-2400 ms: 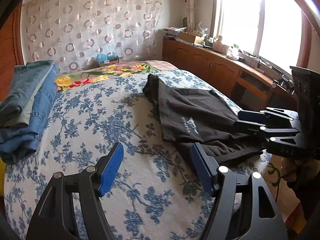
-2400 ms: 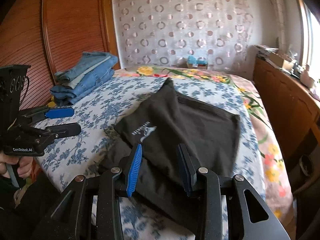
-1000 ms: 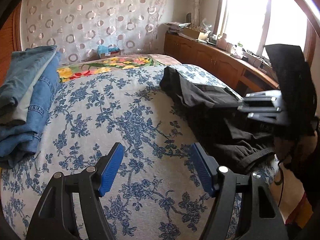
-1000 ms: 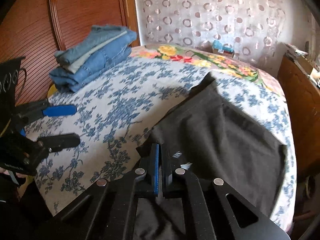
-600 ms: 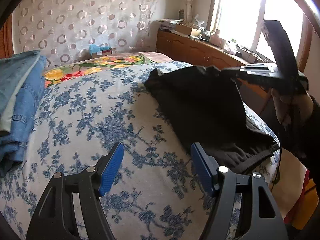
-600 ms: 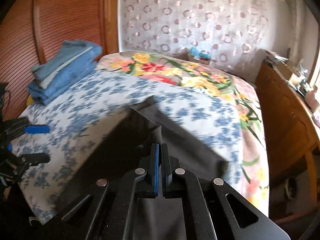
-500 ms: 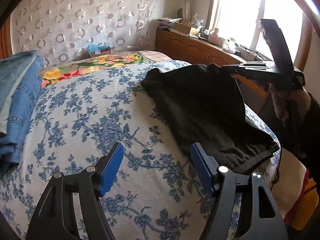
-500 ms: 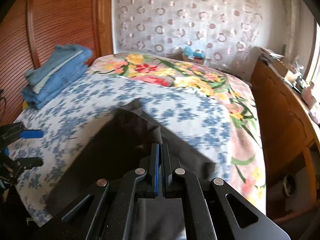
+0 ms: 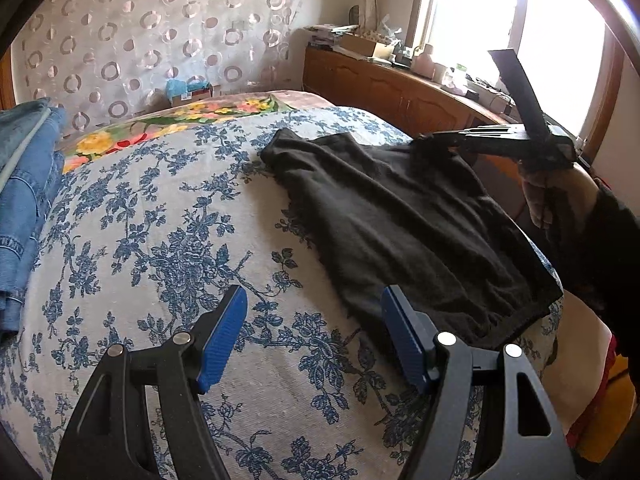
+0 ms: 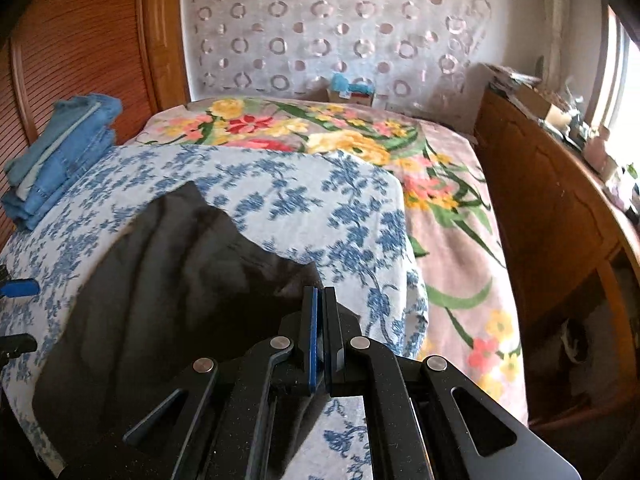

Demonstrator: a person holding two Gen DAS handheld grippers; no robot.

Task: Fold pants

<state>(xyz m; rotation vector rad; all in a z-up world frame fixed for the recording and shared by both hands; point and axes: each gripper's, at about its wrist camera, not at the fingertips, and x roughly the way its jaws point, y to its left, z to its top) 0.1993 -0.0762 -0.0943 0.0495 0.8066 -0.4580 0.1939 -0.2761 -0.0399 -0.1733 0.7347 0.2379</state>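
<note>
Black pants [image 9: 408,220] lie spread on the right half of the bed, over a blue-flowered white cover [image 9: 168,248], with one far corner lifted off the surface. That corner is pinched between the closed fingers of the right gripper [image 10: 319,300], seen from the left wrist view as a dark tool held level in a person's hand [image 9: 556,196] above the bed's right edge. The left gripper [image 9: 312,332] hangs over the near part of the cover with its blue pads [image 9: 219,340] well apart and nothing between them; its right pad overlaps the pants' near hem. Folded blue jeans [image 10: 60,156] are stacked at the left edge. A flowered blanket [image 10: 320,132] covers the far end.
</note>
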